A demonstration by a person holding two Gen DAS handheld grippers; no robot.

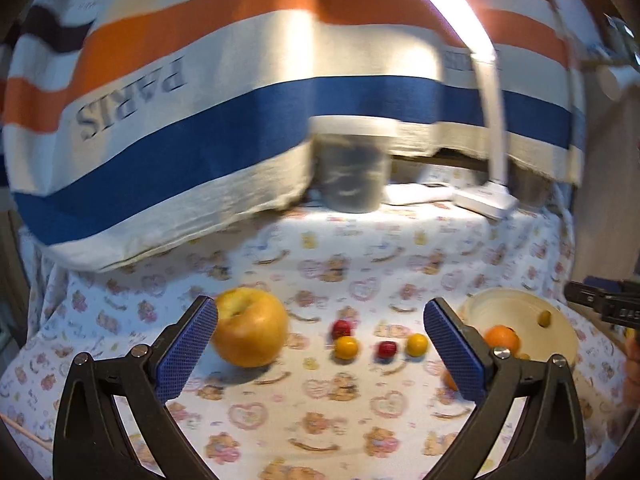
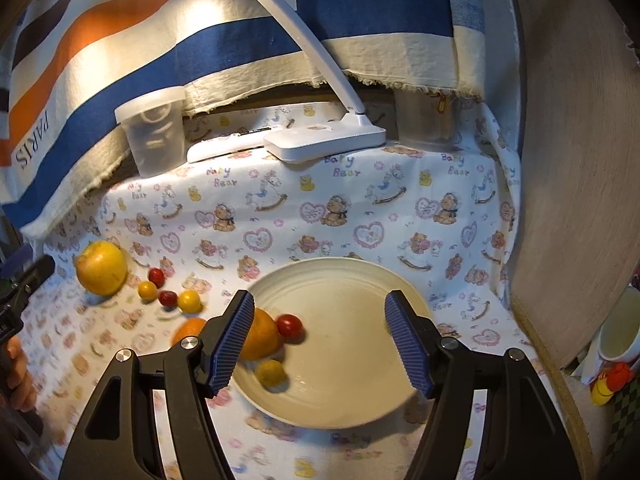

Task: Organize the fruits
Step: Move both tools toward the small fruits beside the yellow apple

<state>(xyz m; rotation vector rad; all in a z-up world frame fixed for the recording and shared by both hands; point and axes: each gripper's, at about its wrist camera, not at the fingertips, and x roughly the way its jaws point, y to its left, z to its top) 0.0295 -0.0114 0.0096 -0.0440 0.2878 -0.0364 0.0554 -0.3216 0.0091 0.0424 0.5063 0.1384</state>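
Left gripper (image 1: pixel 320 344) is hanging over the counter (image 1: pixel 360 272) with jaws spread wide, holding nothing. Its left pad is sitting just beside the yellow apple (image 1: pixel 250 326), though contact cannot be confirmed.

Right gripper (image 2: pixel 320 344) is hovering above the cream plate (image 2: pixel 360 400), jaws likewise wide apart and empty.

Plate is already carrying an orange (image 2: pixel 262 336), a red cherry tomato (image 2: pixel 289 326) touching it, and a yellow cherry tomato (image 2: pixel 271 374) near the front rim. A second orange (image 2: pixel 188 330) is lying on the cloth just off the plate's left edge.

Still loose on the cloth, between apple and plate: two red and two yellow small fruits in a cluster (image 1: pixel 378 340).

Handling judgement: the apple is looking heavy, firm and smooth-skinned, so it is calling for a grip across its widest middle, pads level. The small fruits are looking light, round, thin-skinned and prone to rolling or bursting, so they are wanting a gentle, centred pinch.
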